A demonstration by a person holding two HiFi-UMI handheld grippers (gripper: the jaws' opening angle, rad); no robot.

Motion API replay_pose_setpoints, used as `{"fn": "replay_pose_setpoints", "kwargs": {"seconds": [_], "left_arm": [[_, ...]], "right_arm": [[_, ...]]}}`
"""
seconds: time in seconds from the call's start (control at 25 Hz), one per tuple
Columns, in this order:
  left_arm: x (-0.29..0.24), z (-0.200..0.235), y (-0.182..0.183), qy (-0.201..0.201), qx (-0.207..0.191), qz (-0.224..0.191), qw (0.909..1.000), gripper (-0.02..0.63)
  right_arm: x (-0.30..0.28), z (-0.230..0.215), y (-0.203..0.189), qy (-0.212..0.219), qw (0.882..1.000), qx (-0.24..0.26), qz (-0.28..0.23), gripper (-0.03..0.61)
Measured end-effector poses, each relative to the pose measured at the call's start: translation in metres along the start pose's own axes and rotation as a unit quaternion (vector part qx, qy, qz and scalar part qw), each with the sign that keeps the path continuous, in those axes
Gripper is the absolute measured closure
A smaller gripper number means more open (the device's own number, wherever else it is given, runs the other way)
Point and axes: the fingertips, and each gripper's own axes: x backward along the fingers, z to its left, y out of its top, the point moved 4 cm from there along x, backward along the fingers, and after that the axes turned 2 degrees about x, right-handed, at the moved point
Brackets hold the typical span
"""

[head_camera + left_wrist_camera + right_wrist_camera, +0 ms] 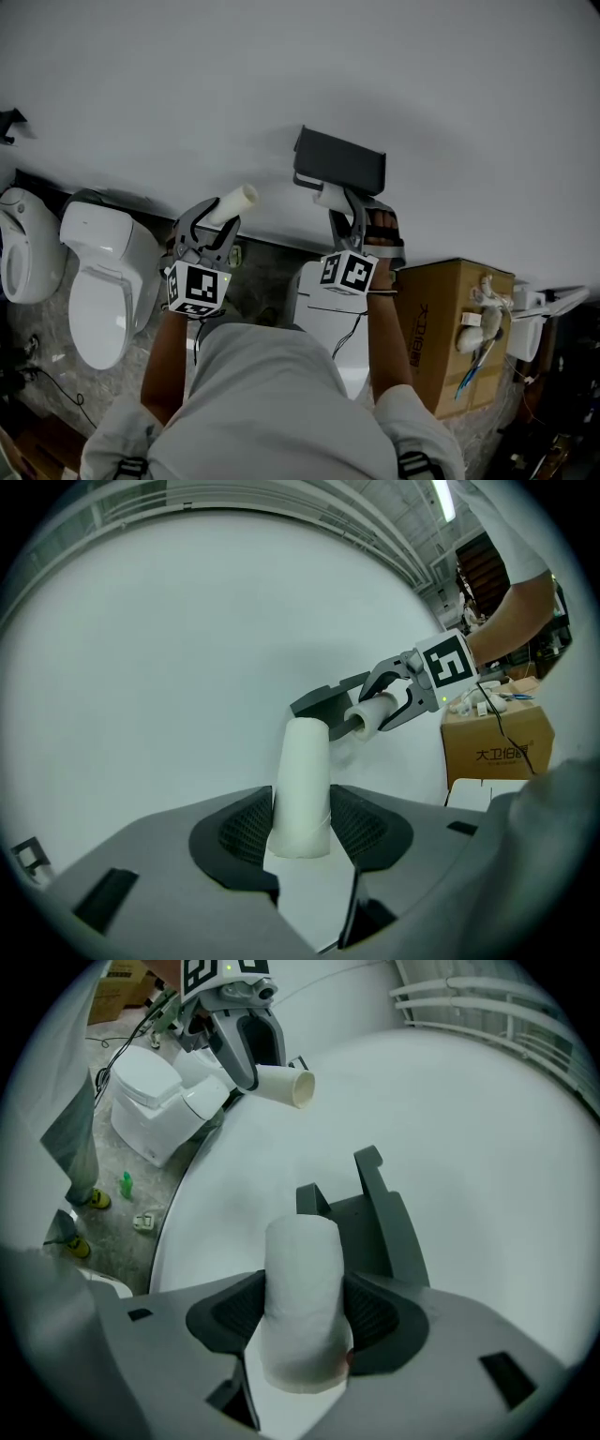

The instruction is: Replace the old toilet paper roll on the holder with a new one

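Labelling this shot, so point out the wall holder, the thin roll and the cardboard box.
wall holder (339, 161), head view, middle of its dark cover.
thin roll (302, 780), left gripper view, its side above the jaws.
cardboard box (436, 319), head view, its printed side.

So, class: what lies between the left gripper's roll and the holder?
Only bare wall separates that roll from the holder; the head view shows it.

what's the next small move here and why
Probably ease the right gripper forward to bring its roll onto the holder. Its jaws are shut on the roll, the holder sits just beyond it with no roll showing on it, and the left gripper holds the thin tube off to the side, clear of the holder.
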Motion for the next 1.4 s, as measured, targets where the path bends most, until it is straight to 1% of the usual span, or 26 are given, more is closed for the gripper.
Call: {"fn": "replay_pose_setpoints", "kwargs": {"seconds": [0.28, 0.4, 0.68, 0.88, 1.12, 1.28, 1.36, 1.4], "left_arm": [[0.014, 0.023, -0.019, 0.015, 0.006, 0.015, 0.9998, 0.407], [0.021, 0.031, -0.024, 0.019, 0.005, 0.02, 0.9996, 0.407], [0.03, 0.039, -0.021, 0.014, -0.003, 0.023, 0.9996, 0.407], [0.027, 0.036, -0.014, -0.001, -0.014, 0.021, 0.9997, 0.407], [0.021, 0.027, -0.006, -0.026, -0.024, 0.015, 0.9993, 0.407], [0.011, 0.02, 0.001, -0.047, -0.03, 0.012, 0.9984, 0.407], [0.006, 0.018, 0.006, -0.057, -0.031, 0.008, 0.9979, 0.407], [0.004, 0.017, 0.007, -0.061, -0.032, 0.005, 0.9976, 0.407]], "right_arm": [[-0.015, 0.006, 0.039, 0.002, 1.0, 0.008, -0.027, 0.312], [-0.018, 0.006, 0.051, -0.001, 1.0, 0.004, -0.03, 0.311], [-0.014, 0.004, 0.055, -0.006, 1.0, -0.007, -0.025, 0.308], [-0.008, 0.0, 0.052, -0.023, 0.999, -0.018, -0.023, 0.304], [0.006, -0.001, 0.044, -0.036, 0.998, -0.046, -0.013, 0.301], [0.015, 0.0, 0.035, -0.039, 0.997, -0.074, -0.001, 0.301], [0.023, 0.0, 0.03, -0.04, 0.994, -0.103, 0.005, 0.302], [0.028, 0.0, 0.027, -0.04, 0.991, -0.129, 0.007, 0.309]]}}
